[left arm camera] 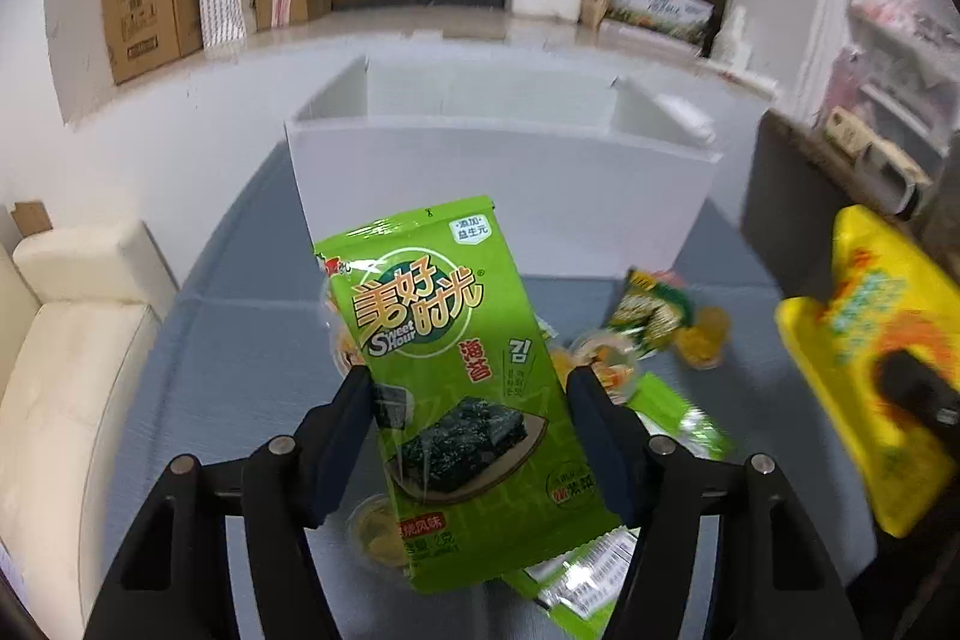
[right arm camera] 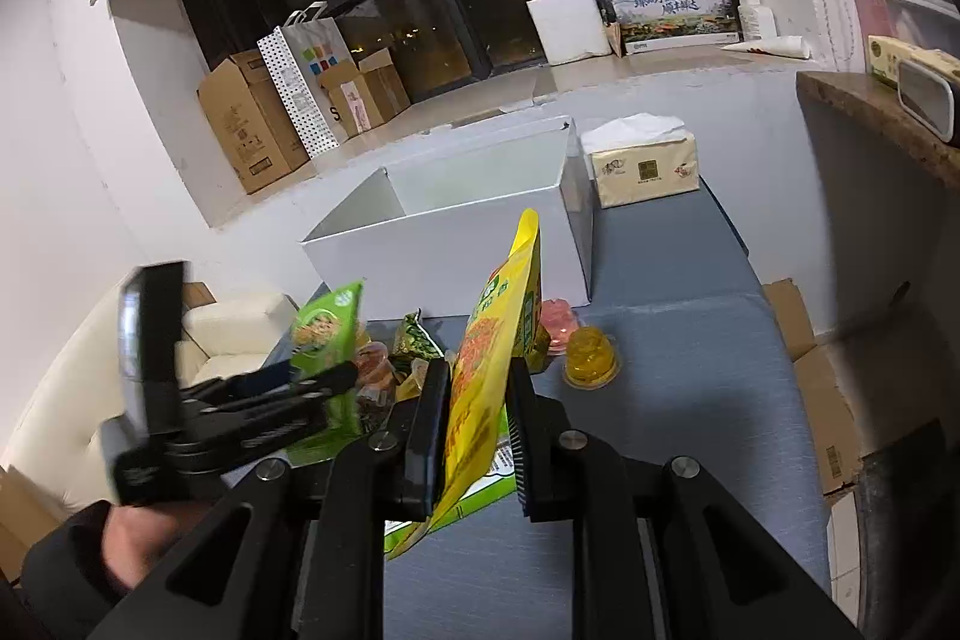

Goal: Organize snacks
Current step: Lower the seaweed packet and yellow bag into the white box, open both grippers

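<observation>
My left gripper [left arm camera: 471, 388] is shut on a green seaweed snack packet [left arm camera: 456, 340] and holds it up above the grey table, in front of the open white box [left arm camera: 498, 184]. The packet also shows in the right wrist view [right arm camera: 327, 328], held by the left gripper [right arm camera: 342, 376]. My right gripper [right arm camera: 480, 376] is shut on a yellow snack bag [right arm camera: 498, 334], held edge-on above the table; the bag shows at the right of the left wrist view [left arm camera: 870, 364]. The white box [right arm camera: 456, 244] stands just beyond both.
Jelly cups [right arm camera: 591, 355] and small snack packets [right arm camera: 414, 340] lie on the grey table [right arm camera: 672, 340] before the box. A tissue pack [right arm camera: 645, 169] sits right of the box. A cream sofa [left arm camera: 72, 340] is left; cardboard boxes [right arm camera: 258, 124] line the window ledge.
</observation>
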{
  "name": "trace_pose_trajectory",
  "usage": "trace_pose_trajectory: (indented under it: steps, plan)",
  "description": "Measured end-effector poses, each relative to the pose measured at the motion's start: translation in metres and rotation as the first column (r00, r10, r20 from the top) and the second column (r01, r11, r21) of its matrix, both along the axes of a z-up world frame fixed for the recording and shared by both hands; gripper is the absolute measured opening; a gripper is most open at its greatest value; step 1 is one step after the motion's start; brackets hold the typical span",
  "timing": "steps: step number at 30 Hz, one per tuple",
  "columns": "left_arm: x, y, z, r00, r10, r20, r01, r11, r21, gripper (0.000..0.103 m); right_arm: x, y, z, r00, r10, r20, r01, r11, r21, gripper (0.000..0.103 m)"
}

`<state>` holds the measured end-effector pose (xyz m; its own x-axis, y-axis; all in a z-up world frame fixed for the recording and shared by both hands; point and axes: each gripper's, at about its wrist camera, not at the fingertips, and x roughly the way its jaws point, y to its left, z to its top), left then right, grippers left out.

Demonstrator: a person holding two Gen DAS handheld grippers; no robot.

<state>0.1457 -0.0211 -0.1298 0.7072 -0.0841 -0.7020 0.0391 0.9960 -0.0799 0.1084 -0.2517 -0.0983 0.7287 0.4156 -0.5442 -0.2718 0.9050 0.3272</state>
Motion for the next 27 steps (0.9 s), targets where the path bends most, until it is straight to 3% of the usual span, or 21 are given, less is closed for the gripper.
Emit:
trace_pose_trajectory:
  steps: [6,12,16,22,27]
  plan:
    - [-0.016,0.010,0.042,0.994,-0.045,0.104,0.044,0.999,0.009,0.071,0.018,0.013,0.008,1.000,0.027,0.012,-0.027,1.000,-0.011,0.020]
    - [0.030,0.014,0.080,0.982,-0.074,0.172,0.068,0.997,0.039,0.071,0.064,0.034,0.039,0.996,0.056,0.068,-0.053,0.998,-0.037,0.020]
    - [0.083,0.020,0.099,0.979,-0.079,0.190,0.071,0.996,0.045,0.071,0.119,0.045,0.057,0.994,0.071,0.084,-0.069,0.997,-0.017,0.020]
    - [0.158,0.023,0.103,0.980,-0.082,0.181,0.078,0.996,0.033,0.071,0.203,0.053,0.056,0.999,0.046,0.023,-0.046,0.999,-0.024,0.020]
    - [0.197,0.027,0.085,0.989,-0.081,0.122,0.082,0.997,-0.003,0.071,0.234,0.053,0.046,1.000,0.017,-0.011,-0.017,0.999,-0.029,0.020]
